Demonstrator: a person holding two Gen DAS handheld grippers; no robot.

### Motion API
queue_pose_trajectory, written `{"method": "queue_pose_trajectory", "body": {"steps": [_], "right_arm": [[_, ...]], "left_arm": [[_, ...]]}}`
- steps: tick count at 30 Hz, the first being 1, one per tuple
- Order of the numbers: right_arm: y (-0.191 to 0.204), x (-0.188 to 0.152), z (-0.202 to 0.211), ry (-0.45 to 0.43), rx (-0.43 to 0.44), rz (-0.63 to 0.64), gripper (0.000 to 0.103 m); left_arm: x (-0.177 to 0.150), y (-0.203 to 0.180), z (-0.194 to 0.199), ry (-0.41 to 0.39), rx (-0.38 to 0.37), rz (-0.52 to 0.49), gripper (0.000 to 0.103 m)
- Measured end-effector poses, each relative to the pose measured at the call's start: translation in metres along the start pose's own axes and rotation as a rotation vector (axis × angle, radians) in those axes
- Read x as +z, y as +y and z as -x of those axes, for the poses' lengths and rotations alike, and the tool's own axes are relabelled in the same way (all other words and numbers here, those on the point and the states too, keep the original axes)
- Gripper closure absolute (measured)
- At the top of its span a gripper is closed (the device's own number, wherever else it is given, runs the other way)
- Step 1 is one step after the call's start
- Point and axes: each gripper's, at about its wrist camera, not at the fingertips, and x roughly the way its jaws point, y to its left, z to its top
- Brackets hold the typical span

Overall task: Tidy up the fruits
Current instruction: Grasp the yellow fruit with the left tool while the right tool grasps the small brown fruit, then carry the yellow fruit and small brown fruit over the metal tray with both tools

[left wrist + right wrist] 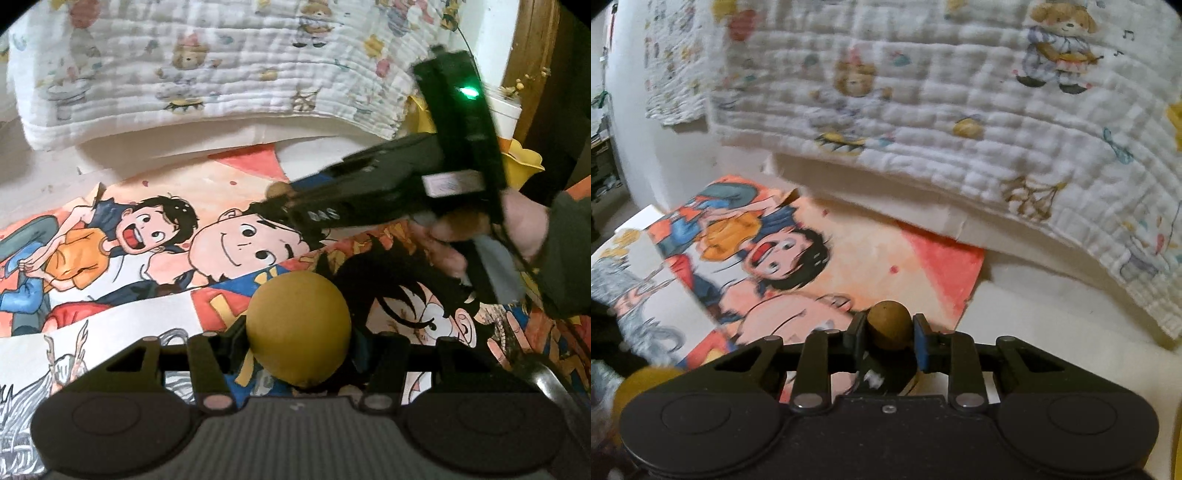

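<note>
My left gripper is shut on a round yellow-brown fruit, held above the cartoon-printed sheets. My right gripper is shut on a small brown round fruit, which also shows at its tip in the left wrist view. The right gripper body, with a green light, crosses the upper right of the left wrist view, held by a hand. The yellow-brown fruit also shows blurred at the lower left of the right wrist view.
A white quilted cloth with bear prints hangs over the back of the surface and also fills the top of the right wrist view. A yellow container sits at the far right. A metal rim shows at lower right.
</note>
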Motion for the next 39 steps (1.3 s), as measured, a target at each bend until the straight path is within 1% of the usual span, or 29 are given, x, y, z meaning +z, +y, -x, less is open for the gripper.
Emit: {"method": "queue_pose_trajectory", "body": {"steps": [3, 6, 11, 20, 27, 34, 39], "right_arm": [[0.007, -0.005, 0.013, 0.017, 0.029, -0.004, 0.075], [0.014, -0.009, 0.029, 0.012, 0.047, -0.018, 0.075], [0.025, -0.016, 0.061, -0.021, 0.057, -0.029, 0.075], [0.049, -0.031, 0.128, -0.089, 0.095, -0.047, 0.075], [0.061, -0.044, 0.183, -0.152, 0.086, -0.056, 0.075], [0.065, -0.076, 0.239, -0.186, 0.049, -0.06, 0.075], [0.066, -0.101, 0.269, -0.191, 0.008, -0.065, 0.074]], "left_arm": [[-0.003, 0.004, 0.004, 0.0, 0.003, 0.011, 0.044], [-0.007, 0.007, 0.008, -0.002, 0.003, 0.029, 0.044], [-0.013, 0.008, 0.02, -0.004, -0.001, 0.055, 0.044], [-0.016, -0.009, 0.06, -0.062, -0.002, 0.049, 0.044], [-0.021, -0.029, 0.086, -0.105, -0.032, 0.038, 0.044], [-0.024, -0.055, 0.098, -0.12, -0.065, -0.001, 0.044], [-0.025, -0.075, 0.101, -0.124, -0.097, -0.028, 0.044]]}}
